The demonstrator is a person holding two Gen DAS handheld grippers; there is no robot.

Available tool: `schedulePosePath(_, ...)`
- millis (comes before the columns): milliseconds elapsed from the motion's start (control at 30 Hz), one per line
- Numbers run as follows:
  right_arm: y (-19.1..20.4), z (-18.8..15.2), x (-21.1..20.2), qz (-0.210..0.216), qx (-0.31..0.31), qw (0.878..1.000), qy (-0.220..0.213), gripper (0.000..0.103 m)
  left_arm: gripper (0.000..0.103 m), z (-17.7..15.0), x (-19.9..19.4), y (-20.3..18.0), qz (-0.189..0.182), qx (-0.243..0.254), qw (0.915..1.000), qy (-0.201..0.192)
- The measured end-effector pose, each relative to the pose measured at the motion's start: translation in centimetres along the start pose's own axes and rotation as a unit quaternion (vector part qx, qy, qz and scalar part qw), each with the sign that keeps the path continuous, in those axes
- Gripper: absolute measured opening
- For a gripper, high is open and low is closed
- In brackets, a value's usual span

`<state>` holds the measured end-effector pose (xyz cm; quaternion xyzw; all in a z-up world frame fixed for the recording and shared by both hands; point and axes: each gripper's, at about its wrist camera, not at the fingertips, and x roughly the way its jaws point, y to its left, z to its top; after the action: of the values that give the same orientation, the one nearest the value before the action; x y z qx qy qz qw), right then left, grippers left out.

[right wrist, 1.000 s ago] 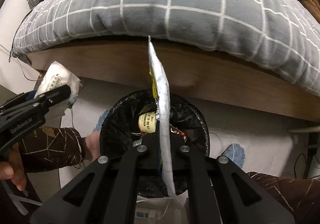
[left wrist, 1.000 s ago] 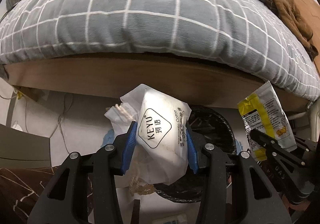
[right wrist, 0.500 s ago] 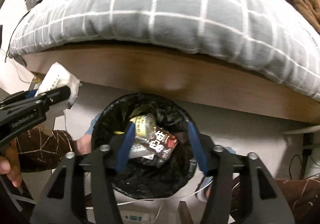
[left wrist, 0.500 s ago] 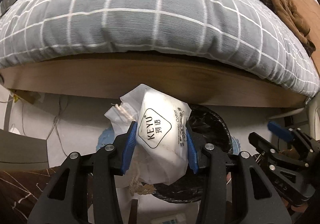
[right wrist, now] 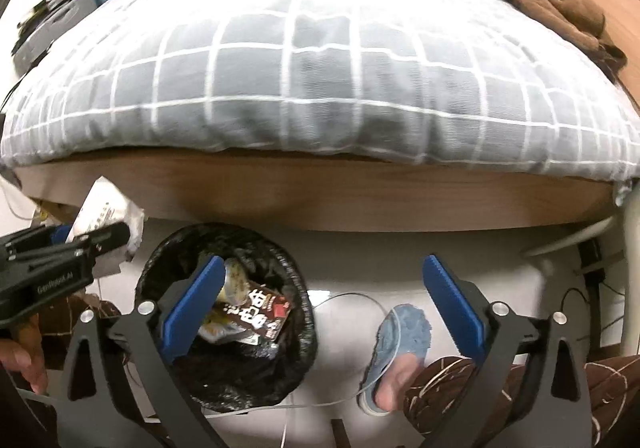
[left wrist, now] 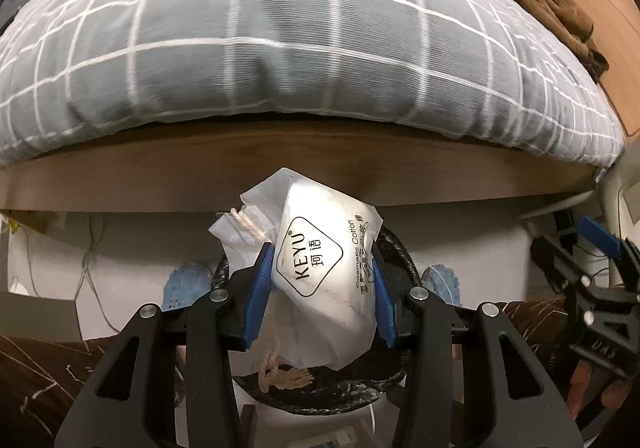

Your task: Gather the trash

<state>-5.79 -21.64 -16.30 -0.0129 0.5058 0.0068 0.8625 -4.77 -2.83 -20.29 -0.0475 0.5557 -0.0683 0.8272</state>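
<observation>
Right gripper (right wrist: 320,300) now wide beside bin (right wrist: 224,314); left gripper (left wrist: 320,284) clamping cotton-pad pack (left wrist: 324,268).

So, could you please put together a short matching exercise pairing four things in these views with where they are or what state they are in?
Things:
1. left gripper
2. right gripper
3. snack wrapper
4. brown garment

States or places:
A. lying on the bed
B. open, holding nothing
C. inside the black-lined bin
D. shut on the cotton pad pack

Pairs: 1-D, 2-B, 3-C, 4-A
</observation>
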Motion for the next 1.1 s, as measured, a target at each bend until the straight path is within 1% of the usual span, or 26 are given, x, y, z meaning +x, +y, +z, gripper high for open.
schedulePosePath(133, -0.4, 0.6, -1.2, -0.019, -0.014, 1.0, -0.011, 0.095, 0.044, -0.2, 0.0, -1.0, -0.002, 0.007, 1.0, -0.001)
schedulePosePath(233, -0.3, 1.0, -1.4, -0.023, -0.018, 0.999, -0.024, 0.095, 0.045, -0.4, 0.1, -1.2, -0.002, 0.012, 0.9999, 0.001)
schedulePosePath(267, -0.4, 1.1, -1.6, -0.021, -0.015, 0.999, -0.025, 0.095, 0.047, -0.5, 0.2, -1.3, -0.001, 0.012, 0.9999, 0.002)
schedulePosePath(300, -0.5, 1.2, -1.7, -0.02, -0.013, 0.999, -0.026, 0.095, 0.052, -0.6, 0.1, -1.3, 0.001, 0.012, 0.9999, 0.001)
schedulePosePath(367, -0.6, 1.3, -1.7, -0.019, -0.008, 0.999, -0.028, 0.095, 0.055, -1.0, -0.2, -1.5, 0.005, 0.014, 0.9999, -0.005)
schedulePosePath(400, -0.6, 1.4, -1.8, -0.018, -0.007, 0.999, -0.028, 0.095, 0.059, -1.1, -0.2, -1.9, 0.006, 0.016, 0.9998, -0.007)
schedulePosePath(467, -0.6, 1.2, -1.9, -0.017, -0.006, 0.999, -0.03, 0.095, 0.064, -1.2, -0.6, -2.0, 0.008, 0.017, 0.9997, -0.012)
schedulePosePath(533, -0.2, 1.3, -2.3, -0.014, -0.009, 0.999, -0.037, 0.095, 0.073, -1.2, -1.3, -2.0, 0.015, 0.018, 0.9995, -0.022)
schedulePosePath(600, 0.1, 1.3, -2.8, -0.014, -0.012, 0.999, -0.044, 0.095, 0.084, -1.3, -2.1, -2.0, 0.02, 0.016, 0.9991, -0.034)
schedulePosePath(633, 0.3, 1.4, -3.3, -0.014, -0.012, 0.999, -0.047, 0.095, 0.086, -1.3, -2.5, -2.0, 0.022, 0.016, 0.9988, -0.04)
schedulePosePath(700, 0.3, 1.6, -4.3, -0.011, -0.009, 0.998, -0.058, 0.095, 0.092, -1.1, -3.6, -2.1, 0.026, 0.016, 0.9981, -0.053)
schedulePosePath(800, 0.1, 2.2, -6.0, -0.006, -0.004, 0.997, -0.073, 0.095, 0.097, -0.9, -5.9, -2.1, 0.032, 0.021, 0.9959, -0.082)
schedulePosePath(900, 0.0, 2.9, -8.5, -0.006, 0.002, 0.996, -0.093, 0.095, 0.097, -0.7, -8.6, -1.9, 0.036, 0.023, 0.9933, -0.107)
schedulePosePath(1033, 0.2, 3.6, -12.3, -0.003, 0.007, 0.992, -0.126, 0.095, 0.097, 0.0, -13.0, -1.3, 0.032, 0.01, 0.9896, -0.14)
schedulePosePath(1100, 0.4, 3.7, -13.9, 0.002, 0.006, 0.991, -0.137, 0.095, 0.097, 0.4, -15.2, -1.7, 0.037, 0.012, 0.9868, -0.157)
